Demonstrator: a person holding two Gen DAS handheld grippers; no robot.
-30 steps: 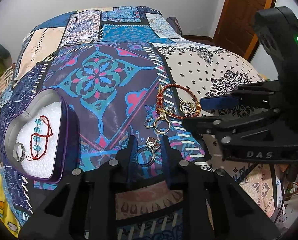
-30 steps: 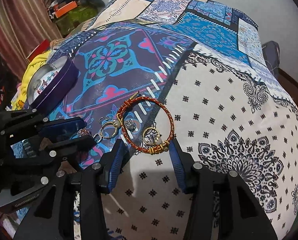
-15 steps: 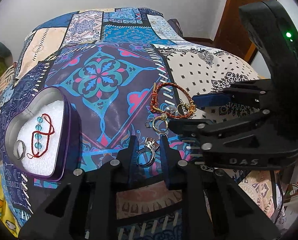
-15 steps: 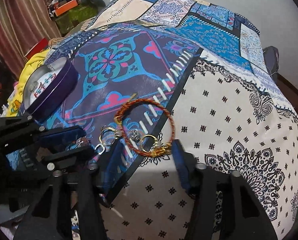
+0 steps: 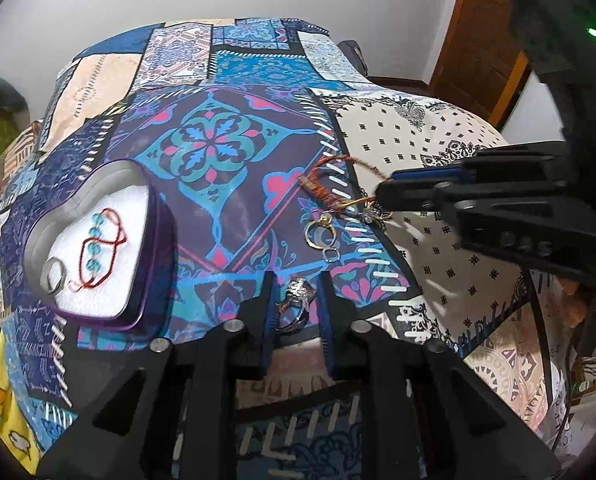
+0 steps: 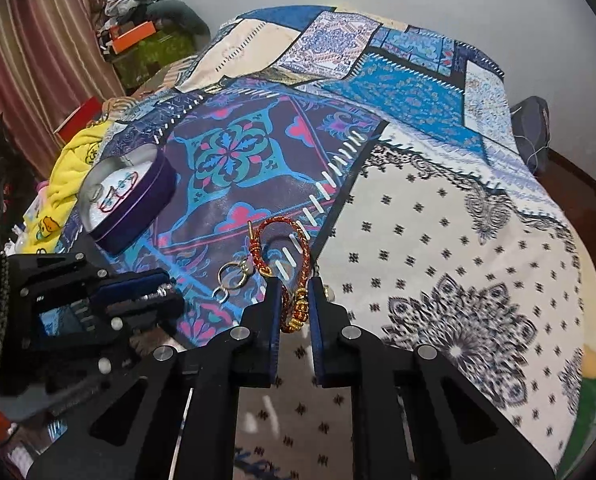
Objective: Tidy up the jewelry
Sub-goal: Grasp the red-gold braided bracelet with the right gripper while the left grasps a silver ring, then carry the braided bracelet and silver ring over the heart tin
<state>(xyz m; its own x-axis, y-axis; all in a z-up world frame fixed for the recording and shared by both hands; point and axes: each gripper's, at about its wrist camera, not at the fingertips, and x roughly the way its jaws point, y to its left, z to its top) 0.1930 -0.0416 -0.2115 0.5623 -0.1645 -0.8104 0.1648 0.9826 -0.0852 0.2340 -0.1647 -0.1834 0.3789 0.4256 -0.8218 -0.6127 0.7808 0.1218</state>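
Two hand-held grippers work over a patchwork bedspread (image 6: 437,240) as loose jewelry is gathered into a heart-shaped tin (image 5: 154,240). The right gripper (image 6: 294,300) has its blue-padded jaws clenched on the gold-capped end of a red-and-gold braided bracelet (image 6: 298,248), pinching the cord near its clasp so that the rest of the loop trails forward over the white stitching of the spread; from the left-hand camera part of the loop appears lifted off the cloth, which suggests a pick-up is under way. The left gripper (image 5: 296,300) straddles a silver ring with a stone setting (image 5: 298,294), its jaws narrowed on either side of the band; whether they actually pinch it cannot be told. Just ahead of that ring, a gold keyring-style hoop with a small clasp (image 5: 322,234) lies on the purple patch, untouched and close to the bracelet. The tin sits toward the left edge of the bedspread, lid off, its white lining already holding a red cord bracelet with turquoise beads (image 5: 96,248) and a plain silver ring (image 5: 53,276). A judgement: both pieces in hand are bound for that tin, well apart from where they lie.
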